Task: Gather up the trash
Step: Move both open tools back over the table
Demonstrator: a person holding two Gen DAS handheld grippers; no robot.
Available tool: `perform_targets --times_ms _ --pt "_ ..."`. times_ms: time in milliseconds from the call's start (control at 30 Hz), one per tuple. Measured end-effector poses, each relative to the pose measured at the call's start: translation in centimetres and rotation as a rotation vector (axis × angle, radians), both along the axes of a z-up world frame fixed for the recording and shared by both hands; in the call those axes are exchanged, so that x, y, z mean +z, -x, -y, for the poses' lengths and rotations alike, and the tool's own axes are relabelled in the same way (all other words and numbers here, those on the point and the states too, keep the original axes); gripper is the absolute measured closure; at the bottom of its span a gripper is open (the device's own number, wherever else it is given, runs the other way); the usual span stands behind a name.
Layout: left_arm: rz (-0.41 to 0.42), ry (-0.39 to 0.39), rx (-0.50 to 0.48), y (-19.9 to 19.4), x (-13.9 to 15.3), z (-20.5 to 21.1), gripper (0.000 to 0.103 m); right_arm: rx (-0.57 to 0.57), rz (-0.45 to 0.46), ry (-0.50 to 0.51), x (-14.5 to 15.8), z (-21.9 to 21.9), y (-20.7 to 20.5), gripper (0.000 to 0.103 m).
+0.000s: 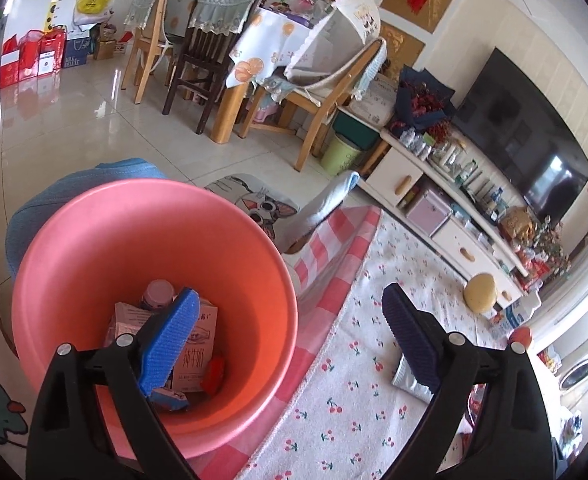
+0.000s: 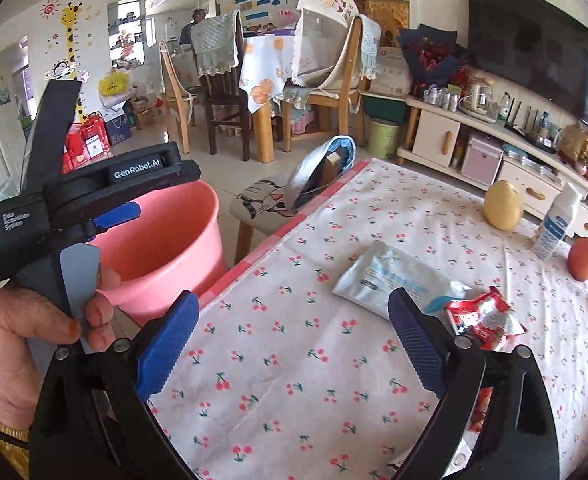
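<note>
Cherry-printed cloth with a pink checked border covers the table [image 2: 294,360] that fills the lower right of both views. Nearest us in the right wrist view, the right gripper [image 2: 290,344] hangs over bare cloth with its jaws wide apart and nothing between them. Just beyond its right finger we see a crumpled red wrapper [image 2: 481,316] lying on the cloth, touching a white wipes pack [image 2: 389,280] that lies flat near the middle of the frame. Farther back, toward the upper right, stand a yellow egg-shaped object [image 2: 502,206], a white bottle [image 2: 555,224] and an orange egg-shaped object [image 2: 582,258].

In the left wrist view, the left gripper [image 1: 290,320] has its jaws spread open too, its left finger over the mouth of the pink bucket [image 1: 94,240] at the lower left. Inside the bucket we see a milk carton [image 1: 196,344], a small bottle [image 1: 158,294] and a red scrap [image 1: 214,374]. A silver tube [image 1: 407,380] lies on the cloth behind the right finger. Beyond the table are dining chairs [image 1: 198,60] and a television [image 1: 525,136].
</note>
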State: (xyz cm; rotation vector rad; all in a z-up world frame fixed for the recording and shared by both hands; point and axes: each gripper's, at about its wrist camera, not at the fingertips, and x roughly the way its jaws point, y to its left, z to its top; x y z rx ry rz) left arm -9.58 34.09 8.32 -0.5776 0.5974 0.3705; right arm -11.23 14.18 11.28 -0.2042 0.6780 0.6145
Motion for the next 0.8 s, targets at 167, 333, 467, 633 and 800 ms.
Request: perform_targets --times_ms 167,333,467,633,800 --pt "-0.055 -0.019 -0.042 -0.6 -0.4 1.6 0.010 -0.040 0.062 0.021 0.5 2.3 1.1 0.007" --pt "-0.073 -0.059 -0.093 -0.7 -0.5 3.8 0.010 -0.086 0.100 0.042 0.8 4.8 2.0 0.005" --pt "-0.079 -0.102 -0.129 -0.6 -0.3 5.7 0.010 -0.121 0.117 0.057 0.7 6.6 2.8 0.005" --pt "-0.067 -0.136 -0.169 -0.3 -0.2 7.8 0.010 -0.141 0.138 0.073 0.4 8.7 3.7 0.005" --pt "-0.059 -0.173 -0.208 -0.1 0.0 10.1 0.010 -0.157 0.138 0.100 -0.3 10.6 4.3 0.005"
